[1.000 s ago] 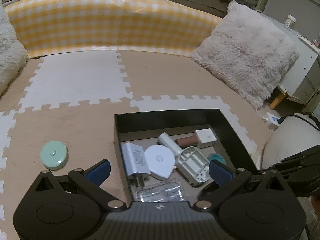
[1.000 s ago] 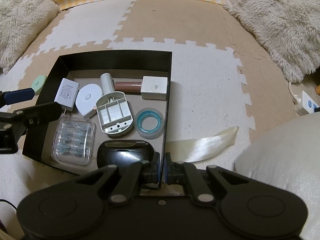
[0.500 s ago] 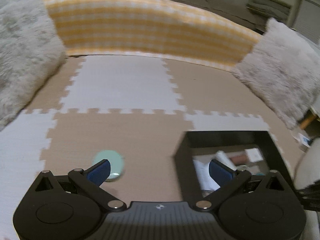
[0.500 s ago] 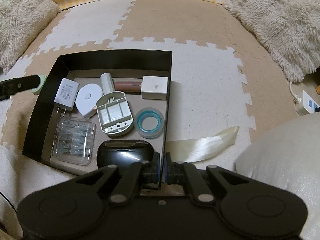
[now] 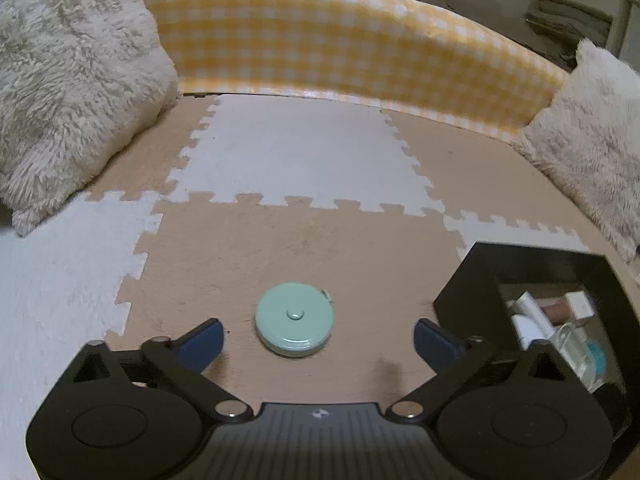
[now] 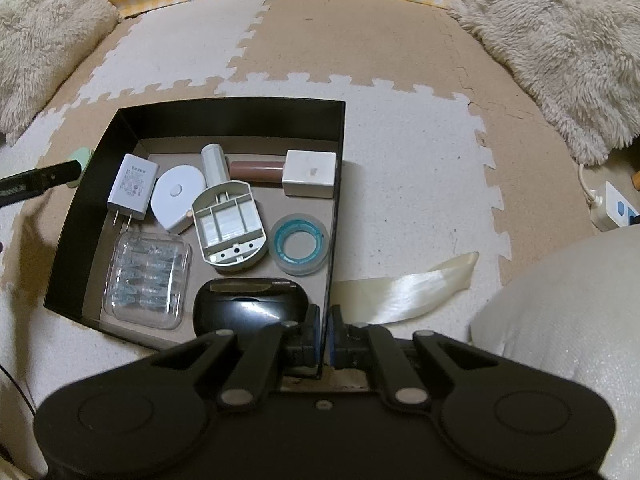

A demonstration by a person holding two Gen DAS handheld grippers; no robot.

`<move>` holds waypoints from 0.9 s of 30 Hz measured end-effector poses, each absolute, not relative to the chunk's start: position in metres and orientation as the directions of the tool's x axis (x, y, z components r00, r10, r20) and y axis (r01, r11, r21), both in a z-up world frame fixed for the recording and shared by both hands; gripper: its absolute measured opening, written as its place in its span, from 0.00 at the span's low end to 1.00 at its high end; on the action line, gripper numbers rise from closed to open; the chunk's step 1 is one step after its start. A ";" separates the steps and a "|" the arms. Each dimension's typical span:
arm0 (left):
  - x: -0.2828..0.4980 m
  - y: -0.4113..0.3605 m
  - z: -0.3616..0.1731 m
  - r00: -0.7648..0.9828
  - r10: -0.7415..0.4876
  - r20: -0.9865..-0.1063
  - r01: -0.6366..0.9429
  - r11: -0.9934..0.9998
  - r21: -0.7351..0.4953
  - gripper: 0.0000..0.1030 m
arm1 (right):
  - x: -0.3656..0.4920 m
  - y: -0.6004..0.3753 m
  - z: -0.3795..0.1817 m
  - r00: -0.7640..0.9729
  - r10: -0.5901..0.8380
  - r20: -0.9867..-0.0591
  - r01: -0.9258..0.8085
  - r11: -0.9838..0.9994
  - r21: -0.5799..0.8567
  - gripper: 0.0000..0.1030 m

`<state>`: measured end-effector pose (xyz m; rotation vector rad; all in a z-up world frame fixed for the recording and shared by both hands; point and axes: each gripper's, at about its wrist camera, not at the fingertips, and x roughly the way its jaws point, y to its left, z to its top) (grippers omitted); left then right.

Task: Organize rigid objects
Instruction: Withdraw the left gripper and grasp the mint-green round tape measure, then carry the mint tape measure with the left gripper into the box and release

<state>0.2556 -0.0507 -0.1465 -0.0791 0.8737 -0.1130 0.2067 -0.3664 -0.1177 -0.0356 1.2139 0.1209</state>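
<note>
Mint-green and hard-shelled, the round tape measure [image 5: 295,319] lies flat on the foam floor mat [image 5: 304,248], just ahead of the left hand-held gripper [image 5: 318,340] and between its wide-spread fingers, untouched. It is judged light, stiff and smooth-sided; a hold across the rim, low on the disc, is advised against slipping. The right hand-held gripper [image 6: 323,322] is clamped on the near wall of the black box [image 6: 240,114], right of the disc.

We see dim, warm indoor light, strong fisheye bending and dark corners. Glare sits on the black mouse [image 6: 248,308]; the box [image 5: 472,300] in the left view looks smeared.
</note>
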 end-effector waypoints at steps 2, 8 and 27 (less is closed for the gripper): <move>0.257 -0.051 -0.152 0.636 -0.125 -0.761 0.070 0.992 -0.104 0.81 | 0.207 -0.366 -0.118 0.342 0.073 -0.937 -0.114 0.993 0.036 0.04; 0.260 -0.051 -0.161 0.672 -0.115 -0.732 0.084 0.993 -0.078 0.74 | 0.207 -0.366 -0.118 0.342 0.075 -0.937 -0.113 0.993 0.038 0.04; 0.266 -0.046 -0.158 0.709 -0.137 -0.691 0.090 0.990 -0.104 0.49 | 0.223 -0.386 -0.109 0.393 0.145 -0.908 -0.020 0.989 0.150 0.04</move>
